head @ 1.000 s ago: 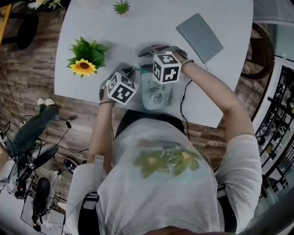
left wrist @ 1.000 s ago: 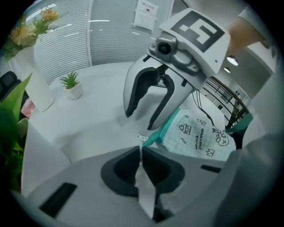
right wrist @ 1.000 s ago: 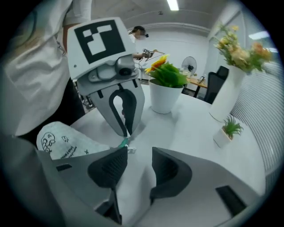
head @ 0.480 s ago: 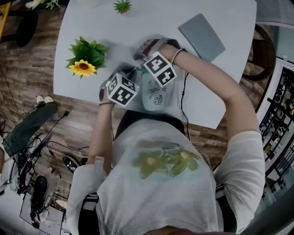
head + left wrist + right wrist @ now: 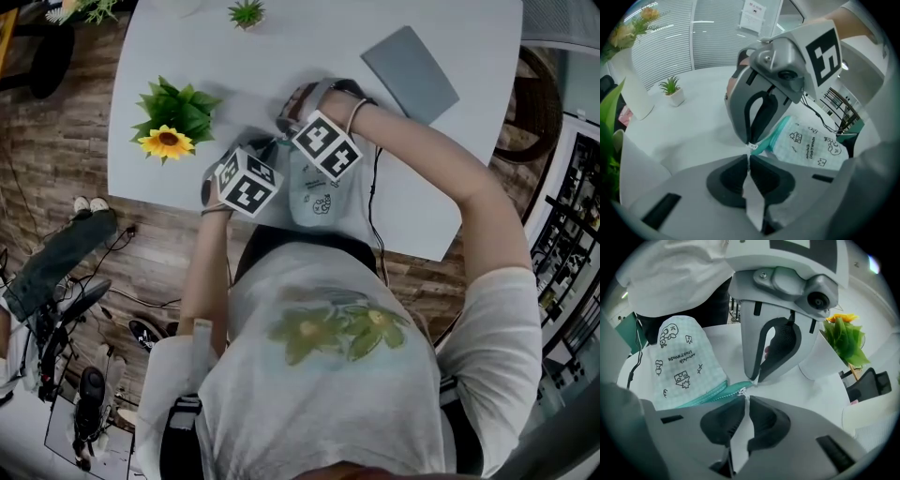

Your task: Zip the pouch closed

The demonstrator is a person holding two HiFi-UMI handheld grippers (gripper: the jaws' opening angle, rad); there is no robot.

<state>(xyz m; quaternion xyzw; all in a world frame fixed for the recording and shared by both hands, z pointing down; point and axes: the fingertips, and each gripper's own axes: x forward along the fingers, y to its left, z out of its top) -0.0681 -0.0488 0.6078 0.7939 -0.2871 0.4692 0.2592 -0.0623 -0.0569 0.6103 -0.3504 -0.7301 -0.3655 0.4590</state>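
A mint checked pouch [image 5: 320, 192] with doodle prints and a teal zipper [image 5: 710, 397] lies near the table's front edge. My left gripper [image 5: 269, 150] holds the pouch's far left corner, jaws shut on the teal zipper end; in its own view the left gripper [image 5: 749, 161] shows its pads pressed together. From the opposite side my right gripper [image 5: 284, 139] meets it tip to tip. Its jaws are closing, and in its own view the right gripper [image 5: 746, 401] has its pads pinched on the small white zipper pull [image 5: 746, 392].
An artificial sunflower [image 5: 169, 141] stands left of the grippers in a white vase [image 5: 635, 89]. At the back are a grey notebook [image 5: 410, 64] and a small potted plant [image 5: 247, 13]. A black cable [image 5: 373, 202] runs right of the pouch. The table's front edge [image 5: 281, 230] is close.
My right gripper has rolled about its own axis, so its marker cube now sits diamond-wise, and it has shifted slightly left. The left gripper and the pouch stay put.
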